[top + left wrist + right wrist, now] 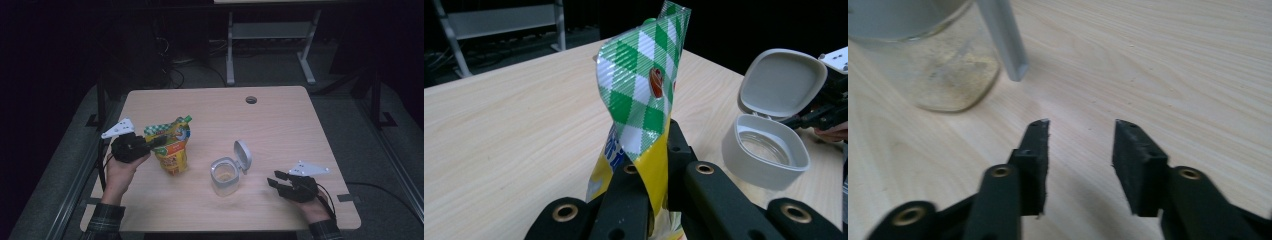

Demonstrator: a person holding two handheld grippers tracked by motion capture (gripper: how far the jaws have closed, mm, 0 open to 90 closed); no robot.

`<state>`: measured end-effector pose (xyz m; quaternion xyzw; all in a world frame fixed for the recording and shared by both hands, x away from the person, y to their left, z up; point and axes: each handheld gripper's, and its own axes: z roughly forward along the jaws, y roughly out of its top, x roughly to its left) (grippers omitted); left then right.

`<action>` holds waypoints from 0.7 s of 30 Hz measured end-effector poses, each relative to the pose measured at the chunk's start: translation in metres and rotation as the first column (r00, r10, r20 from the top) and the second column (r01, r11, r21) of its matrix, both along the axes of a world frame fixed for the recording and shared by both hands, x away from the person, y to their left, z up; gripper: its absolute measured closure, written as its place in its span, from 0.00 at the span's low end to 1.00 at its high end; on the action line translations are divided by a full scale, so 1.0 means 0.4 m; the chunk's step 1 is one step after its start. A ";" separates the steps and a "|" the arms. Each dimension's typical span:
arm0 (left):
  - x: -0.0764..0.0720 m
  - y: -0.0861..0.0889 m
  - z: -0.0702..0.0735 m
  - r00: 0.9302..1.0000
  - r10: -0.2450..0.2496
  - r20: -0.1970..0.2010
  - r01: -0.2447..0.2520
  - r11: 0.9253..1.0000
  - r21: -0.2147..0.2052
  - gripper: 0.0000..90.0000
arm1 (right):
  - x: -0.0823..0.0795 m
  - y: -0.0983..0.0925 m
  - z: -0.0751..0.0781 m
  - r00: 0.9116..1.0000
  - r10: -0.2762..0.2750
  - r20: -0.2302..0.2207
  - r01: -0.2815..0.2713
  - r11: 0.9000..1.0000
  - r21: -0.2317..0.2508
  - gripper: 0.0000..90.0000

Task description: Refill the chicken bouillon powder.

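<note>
The left gripper [150, 144] is held by a hand [119, 170] near the left side of the table [280, 125]. Its jaws are closed tight on the bag [172, 145]. In the left gripper view, the bag [644, 90] is pinched at its green and white checked top, which is twisted and stands up between the jaws. The rest of the bag is yellow and is kept upright on the table.

A clear jar [224, 175] is set to the right of the bag, a little apart from it. Its grey lid [243, 156] is flipped up and open.

The right gripper [275, 182] is held low, near the jar's right side. In the right gripper view, its jaws are spread wide and nothing is held between them. The jar [930, 60] is seen just ahead of it.
</note>
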<state>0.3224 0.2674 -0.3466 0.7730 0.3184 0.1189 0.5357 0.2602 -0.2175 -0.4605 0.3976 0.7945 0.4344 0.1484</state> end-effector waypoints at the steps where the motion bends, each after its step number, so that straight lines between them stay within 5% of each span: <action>1: -0.004 0.001 0.002 1.000 -0.005 -0.002 0.005 1.000 0.004 1.00 | -0.005 0.003 0.004 1.000 0.003 -0.001 -0.003 1.000 -0.004 0.77; 6: -0.020 0.005 0.013 1.000 -0.015 -0.002 0.015 1.000 -0.013 1.00 | -0.027 0.026 0.024 0.999 0.046 0.012 -0.045 0.999 -0.027 1.00; 12: -0.040 0.011 0.038 1.000 -0.031 0.001 0.031 0.999 -0.028 1.00 | -0.051 0.056 0.037 0.991 0.130 0.011 -0.130 0.991 -0.025 1.00; 21: -0.063 0.014 0.067 0.999 -0.053 0.004 0.053 0.997 -0.048 1.00 | -0.079 0.113 0.054 0.962 0.272 0.007 -0.272 0.962 0.017 1.00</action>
